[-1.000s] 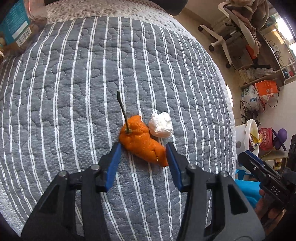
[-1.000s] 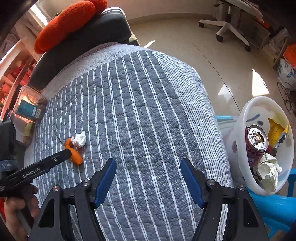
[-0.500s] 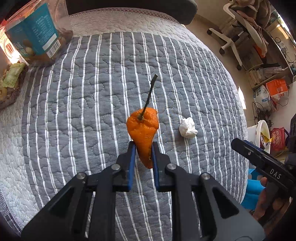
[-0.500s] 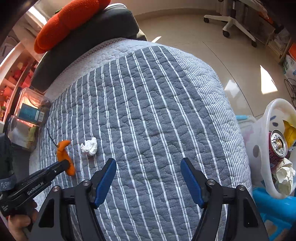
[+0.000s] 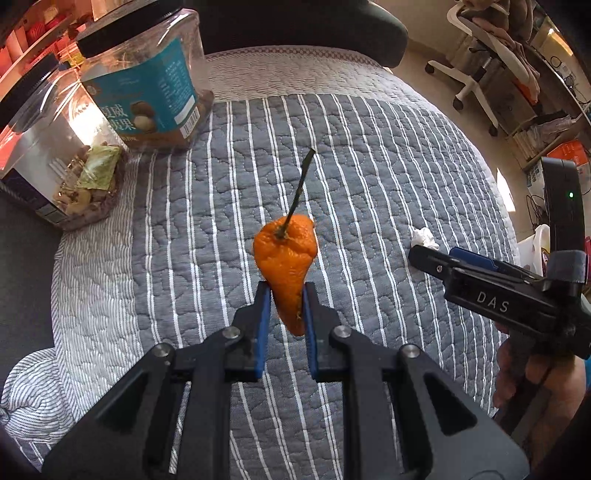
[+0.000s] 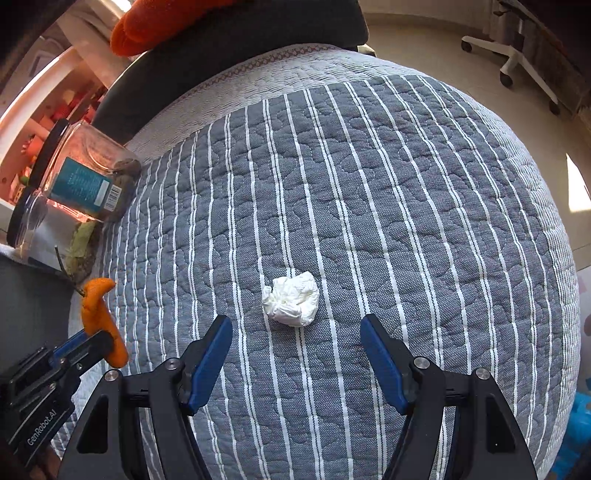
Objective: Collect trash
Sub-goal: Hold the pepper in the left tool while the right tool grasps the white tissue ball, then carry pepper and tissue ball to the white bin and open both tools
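My left gripper [image 5: 284,295] is shut on an orange peel [image 5: 286,258] with a dark stem, held up above the grey striped quilt [image 5: 369,166]. In the right wrist view the same orange peel [image 6: 98,314] hangs at the far left in the left gripper [image 6: 92,343]. A crumpled white tissue [image 6: 291,301] lies on the quilt [image 6: 406,184], just ahead of my right gripper [image 6: 295,343], which is open with nothing between its fingers. From the left wrist view the tissue [image 5: 424,238] peeks out behind the right gripper [image 5: 436,258].
Two clear plastic jars with black lids [image 5: 144,88] stand at the quilt's far left edge, one with a teal label [image 6: 83,177]. An orange cushion [image 6: 166,18] rests on a dark chair back. An office chair [image 5: 480,55] stands on the floor beyond; a white bin's rim [image 5: 535,243] shows at right.
The left gripper closed on the orange peel and lifted it off the quilt. The right gripper travelled left across the quilt until the tissue sat just ahead of its open fingers.
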`<state>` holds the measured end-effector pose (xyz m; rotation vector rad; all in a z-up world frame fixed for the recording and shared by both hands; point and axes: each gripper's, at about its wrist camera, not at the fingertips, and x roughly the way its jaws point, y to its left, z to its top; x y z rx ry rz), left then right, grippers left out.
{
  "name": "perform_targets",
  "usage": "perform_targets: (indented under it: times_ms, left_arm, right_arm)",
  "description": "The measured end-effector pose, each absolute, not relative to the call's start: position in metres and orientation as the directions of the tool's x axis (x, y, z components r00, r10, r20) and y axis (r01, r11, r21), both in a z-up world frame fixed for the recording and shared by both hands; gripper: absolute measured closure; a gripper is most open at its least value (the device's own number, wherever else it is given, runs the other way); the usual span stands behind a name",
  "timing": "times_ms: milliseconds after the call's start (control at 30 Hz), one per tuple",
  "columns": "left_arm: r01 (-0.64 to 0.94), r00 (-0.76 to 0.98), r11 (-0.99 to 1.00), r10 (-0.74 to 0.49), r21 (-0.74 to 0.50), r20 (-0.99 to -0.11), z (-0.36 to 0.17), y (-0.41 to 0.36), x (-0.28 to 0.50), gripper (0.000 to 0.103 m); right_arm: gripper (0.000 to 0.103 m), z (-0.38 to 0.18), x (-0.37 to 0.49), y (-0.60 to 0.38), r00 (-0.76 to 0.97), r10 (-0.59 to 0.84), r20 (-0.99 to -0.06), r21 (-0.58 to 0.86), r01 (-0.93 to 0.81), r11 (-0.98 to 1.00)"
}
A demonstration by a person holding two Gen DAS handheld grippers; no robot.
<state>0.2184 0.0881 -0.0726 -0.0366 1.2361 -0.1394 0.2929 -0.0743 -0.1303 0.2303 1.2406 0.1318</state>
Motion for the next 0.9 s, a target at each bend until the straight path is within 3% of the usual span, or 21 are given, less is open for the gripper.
perform_targets:
  times_ms: [133,367,900]
  left_arm:
    - [0.084,0.323,0.991,-0.123,-0.101,-0.938,-0.072,0.098,0.212,0.085]
    - [0.083,0.328,0.993,-0.105,-0.082,-0.939,-0.068,0.103,0.205,0.085]
    - [0.106,0.380,0.989,-0.133,-0.099,-0.916,-0.051,0.085,0.202,0.085]
  right_arm:
    - [0.036,-0.134,0.299,-0.064,0.341,0.206,-0.917,0.221,0.006,0.975]
    - [0.072,-0.140,0.305,-0.042,0.355,0.168,-0.920,0.158,-0.058,0.986]
    - [0.074,-0.099,0.291,-0.065,0.434,0.131,-0.891,0.122,-0.049,0.991]
